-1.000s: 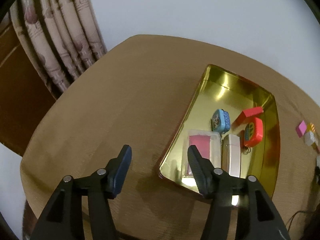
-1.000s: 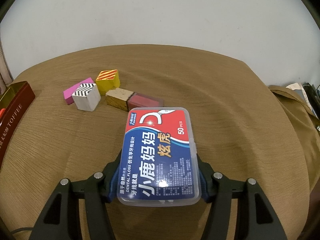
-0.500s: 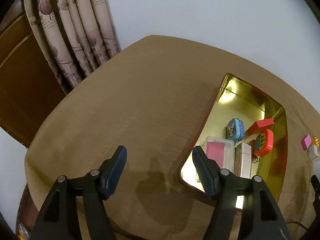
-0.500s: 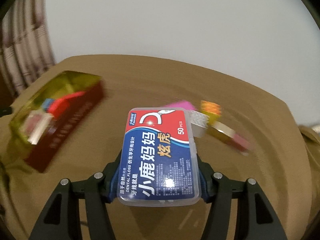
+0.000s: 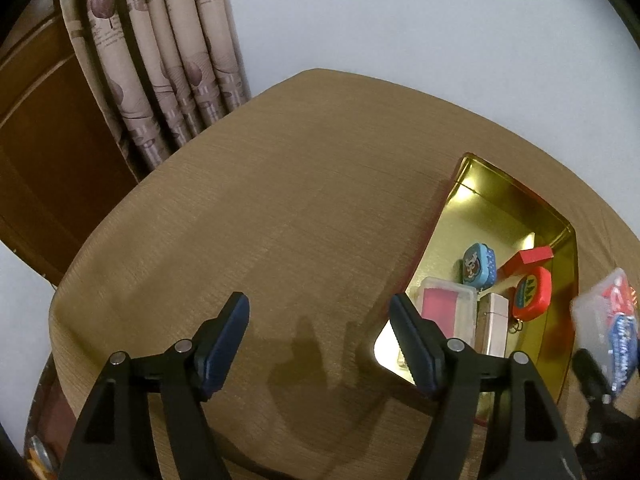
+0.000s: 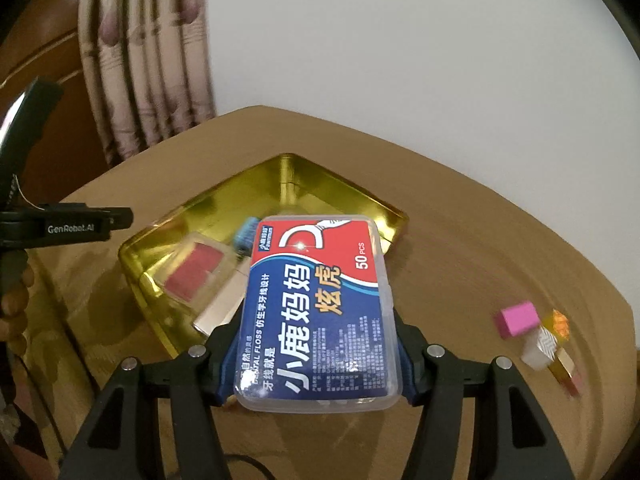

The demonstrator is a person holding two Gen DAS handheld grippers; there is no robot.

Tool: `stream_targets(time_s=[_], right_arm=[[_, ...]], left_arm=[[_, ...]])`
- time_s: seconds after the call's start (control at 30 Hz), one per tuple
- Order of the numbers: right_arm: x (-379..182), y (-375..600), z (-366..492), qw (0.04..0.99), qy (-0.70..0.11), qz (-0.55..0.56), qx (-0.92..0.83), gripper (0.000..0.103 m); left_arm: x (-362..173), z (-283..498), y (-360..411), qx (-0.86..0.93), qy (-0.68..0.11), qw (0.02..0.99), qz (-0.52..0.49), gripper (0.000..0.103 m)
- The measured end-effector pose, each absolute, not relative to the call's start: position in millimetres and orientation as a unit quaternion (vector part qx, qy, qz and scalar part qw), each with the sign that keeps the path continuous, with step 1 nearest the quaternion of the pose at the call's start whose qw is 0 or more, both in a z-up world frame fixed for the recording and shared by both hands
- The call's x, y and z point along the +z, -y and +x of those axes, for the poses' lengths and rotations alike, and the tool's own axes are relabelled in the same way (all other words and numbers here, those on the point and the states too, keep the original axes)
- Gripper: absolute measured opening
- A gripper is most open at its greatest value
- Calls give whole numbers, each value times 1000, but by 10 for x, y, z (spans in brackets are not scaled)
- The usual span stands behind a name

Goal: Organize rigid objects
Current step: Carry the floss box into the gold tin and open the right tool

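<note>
My right gripper (image 6: 316, 354) is shut on a clear dental floss box (image 6: 320, 312) with a blue and red label, held above the near edge of the gold tin tray (image 6: 288, 178). The box also shows at the right edge of the left wrist view (image 5: 608, 320). My left gripper (image 5: 320, 320) is open and empty over the brown table, left of the tray (image 5: 500, 188). In the tray lie a clear case with a pink insert (image 5: 446, 306), a blue tin (image 5: 480, 266), a red block (image 5: 528, 258), a red tape measure (image 5: 532, 294) and a beige box (image 5: 494, 328).
Small blocks lie on the table right of the tray: a pink one (image 6: 518, 318), a white patterned one (image 6: 542, 348) and an orange one (image 6: 560, 322). A curtain (image 5: 160, 60) and wooden door (image 5: 36, 128) stand beyond the table's left edge. The round table (image 5: 280, 200) drops off on all sides.
My right gripper has swung left with the floss box, from over the blocks to over the tray. My left gripper has drawn away to the left of the tray.
</note>
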State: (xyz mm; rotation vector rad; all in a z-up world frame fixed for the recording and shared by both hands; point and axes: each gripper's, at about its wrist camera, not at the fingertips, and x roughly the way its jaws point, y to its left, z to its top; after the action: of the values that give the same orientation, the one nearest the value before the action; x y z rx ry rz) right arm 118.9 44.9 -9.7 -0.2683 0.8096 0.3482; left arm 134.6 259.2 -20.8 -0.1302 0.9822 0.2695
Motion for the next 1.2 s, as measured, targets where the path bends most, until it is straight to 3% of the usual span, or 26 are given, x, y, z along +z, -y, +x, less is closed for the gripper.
stream_targets(time_s=[0.43, 1.2], right_arm=[[-427, -818, 1509, 880, -420, -147, 168, 61], [-389, -914, 1943, 885, -424, -143, 126, 62]], left_arm=[[-226, 1358, -2562, 126, -470, 872, -57, 71], [-242, 1377, -2567, 122, -470, 872, -61, 72]])
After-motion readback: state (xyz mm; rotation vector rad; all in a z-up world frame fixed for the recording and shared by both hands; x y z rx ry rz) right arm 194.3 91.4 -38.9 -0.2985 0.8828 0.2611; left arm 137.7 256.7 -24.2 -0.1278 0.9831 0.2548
